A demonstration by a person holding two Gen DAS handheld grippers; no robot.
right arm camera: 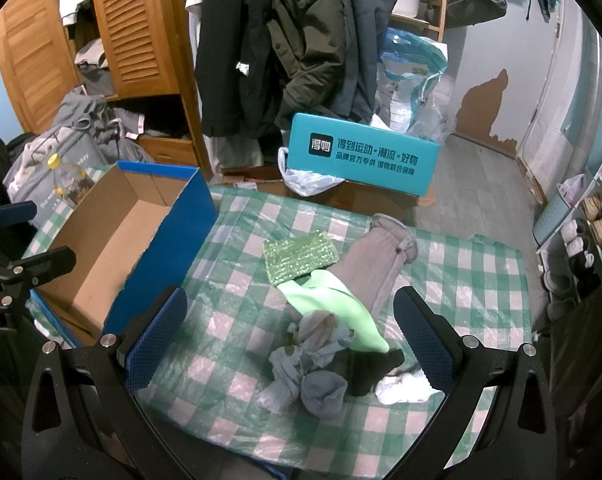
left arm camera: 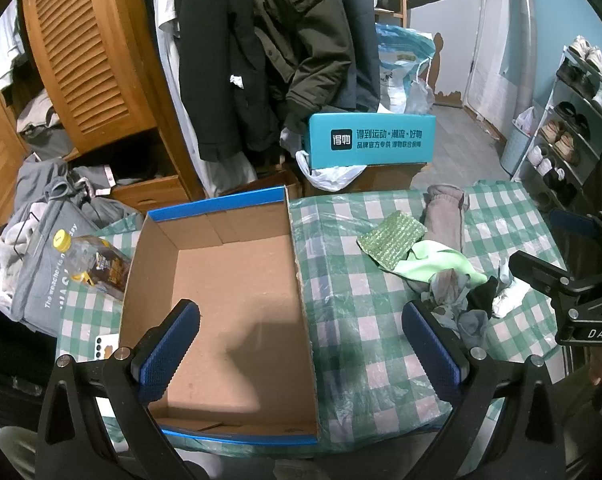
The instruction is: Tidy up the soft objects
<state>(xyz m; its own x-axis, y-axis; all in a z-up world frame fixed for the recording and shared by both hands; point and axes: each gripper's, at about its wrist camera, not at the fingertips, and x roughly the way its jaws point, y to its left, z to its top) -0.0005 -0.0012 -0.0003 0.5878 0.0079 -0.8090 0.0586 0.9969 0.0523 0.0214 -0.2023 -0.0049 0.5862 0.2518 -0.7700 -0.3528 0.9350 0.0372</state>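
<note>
An open cardboard box (left arm camera: 237,312) with blue edges lies on the checked tablecloth, also in the right wrist view (right arm camera: 113,240); it holds nothing. My left gripper (left arm camera: 301,332) is open and empty above the box's right wall. To the right lies a pile of soft things: a grey-pink sock (right arm camera: 385,264), a sparkly green cloth (right arm camera: 299,256), a light green cloth (right arm camera: 333,304), grey-blue socks (right arm camera: 313,372), a black piece (right arm camera: 369,368) and a white piece (right arm camera: 405,388). My right gripper (right arm camera: 291,328) is open and empty just above the pile. The pile shows in the left wrist view (left arm camera: 441,256).
A plastic bottle with a yellow cap (left arm camera: 89,260) lies left of the box. A phone (left arm camera: 103,346) lies by the box's near left. Behind the table stand a teal shoebox (right arm camera: 361,152), hanging coats (right arm camera: 285,40), a wooden wardrobe (right arm camera: 129,28) and a shoe rack (left arm camera: 573,120).
</note>
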